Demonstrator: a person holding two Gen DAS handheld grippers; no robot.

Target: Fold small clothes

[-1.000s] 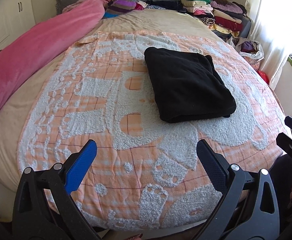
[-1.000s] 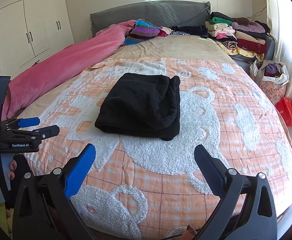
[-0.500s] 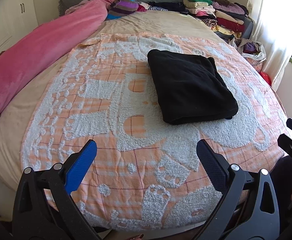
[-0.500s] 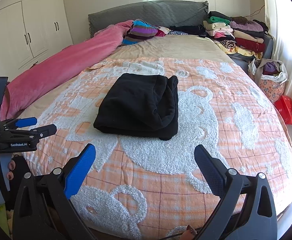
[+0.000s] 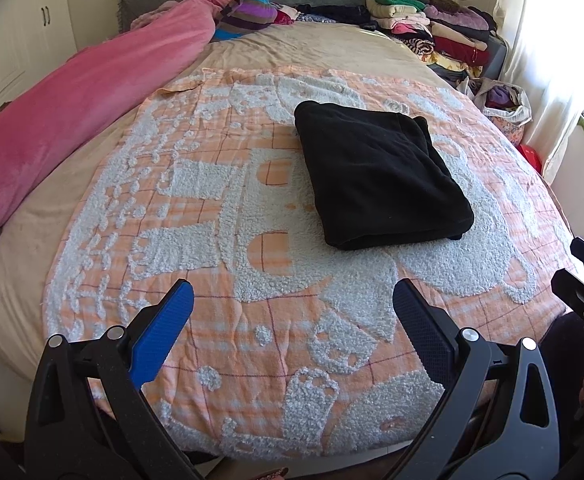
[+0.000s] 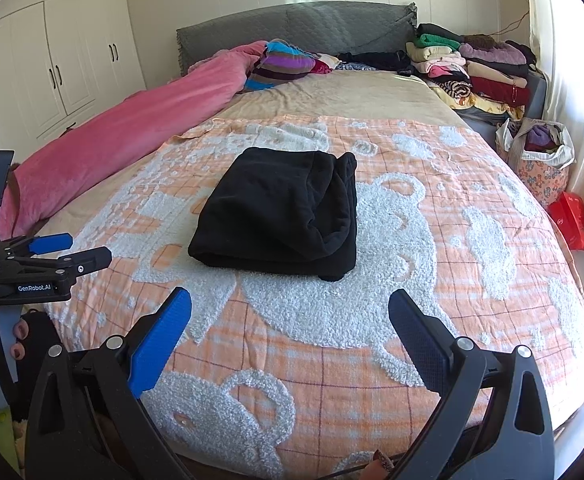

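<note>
The black garment (image 5: 380, 176) lies folded into a thick rectangle near the middle of the bed, on the orange blanket (image 5: 252, 320) with its white tufted bears. In the right wrist view the garment (image 6: 280, 216) shows stacked layers and a rolled open edge along its right side; the fold looks neat and compact.

The left hand-held gripper (image 5: 292, 312) hovers over the near edge of the bed, well apart from the garment, its 2 fingers spread wide with nothing between them. The right hand-held gripper (image 6: 290, 316) sits the same way, fingers apart and empty, also short of the garment. Each shows at the other's frame edge, so the 2 are side by side at the foot of the bed.

Judging by this, the folding of this piece looks finished and the step in hand is the pause after release. The next move likely calls for either carrying the garment off to a stack or fetching another item; lifting it would need both grippers to close on opposite edges through all layers, so the fold does not slump.

Further out, a pink duvet (image 5: 72, 100) runs along the left side, folded clothes (image 6: 480, 68) pile at the head on the right, and a bag (image 6: 540, 156) stands on the floor beside the bed.
</note>
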